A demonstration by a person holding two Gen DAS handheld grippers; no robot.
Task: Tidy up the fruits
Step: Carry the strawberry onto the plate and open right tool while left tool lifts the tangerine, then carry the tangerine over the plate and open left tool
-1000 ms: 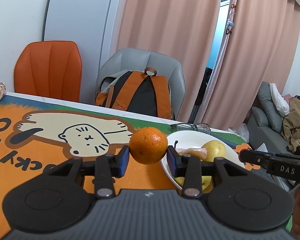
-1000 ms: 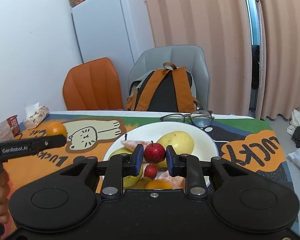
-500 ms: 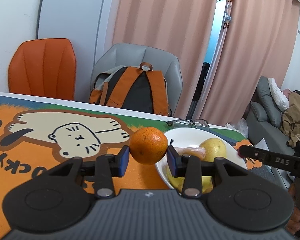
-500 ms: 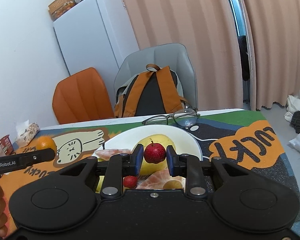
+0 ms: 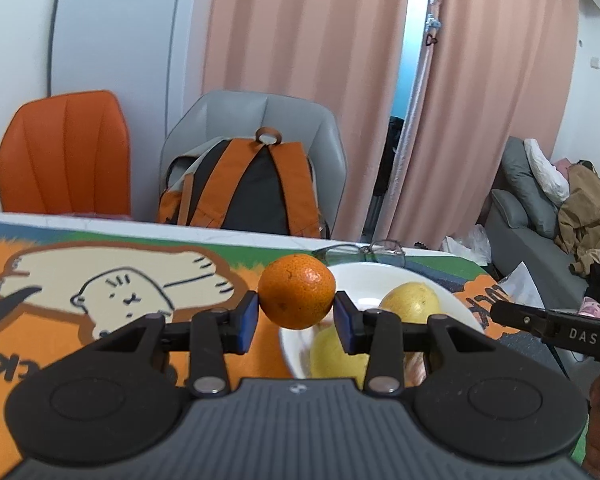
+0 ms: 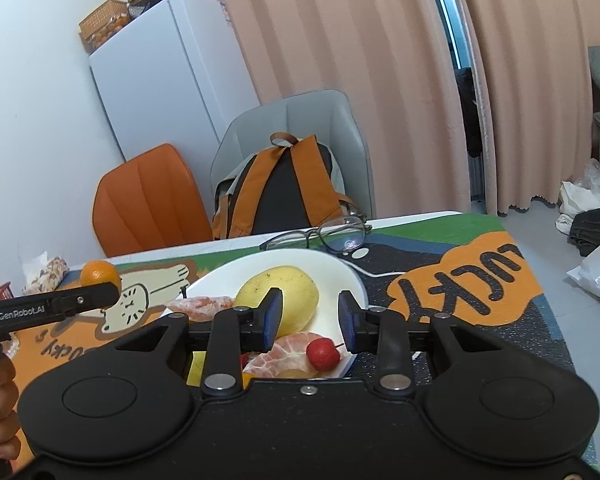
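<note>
My left gripper (image 5: 296, 314) is shut on an orange tangerine (image 5: 297, 290) and holds it above the mat at the left edge of the white plate (image 5: 364, 276). The tangerine also shows in the right wrist view (image 6: 99, 275). My right gripper (image 6: 310, 322) is open and empty above the plate (image 6: 340, 276). A small red fruit with a stem (image 6: 322, 353) lies on the plate just below its fingers, beside peeled citrus (image 6: 288, 354) and a yellow fruit (image 6: 278, 298). Yellow fruits (image 5: 410, 302) show in the left wrist view too.
Eyeglasses (image 6: 320, 234) lie on the table behind the plate. A cartoon mat (image 6: 460, 292) covers the table. A grey chair with an orange-black backpack (image 6: 284, 188) and an orange chair (image 6: 148, 204) stand behind. A tissue pack (image 6: 46, 274) lies far left.
My right gripper has opened and let go of the small red fruit, which now lies on the plate. My left gripper has carried the tangerine to the right, closer to the plate.
</note>
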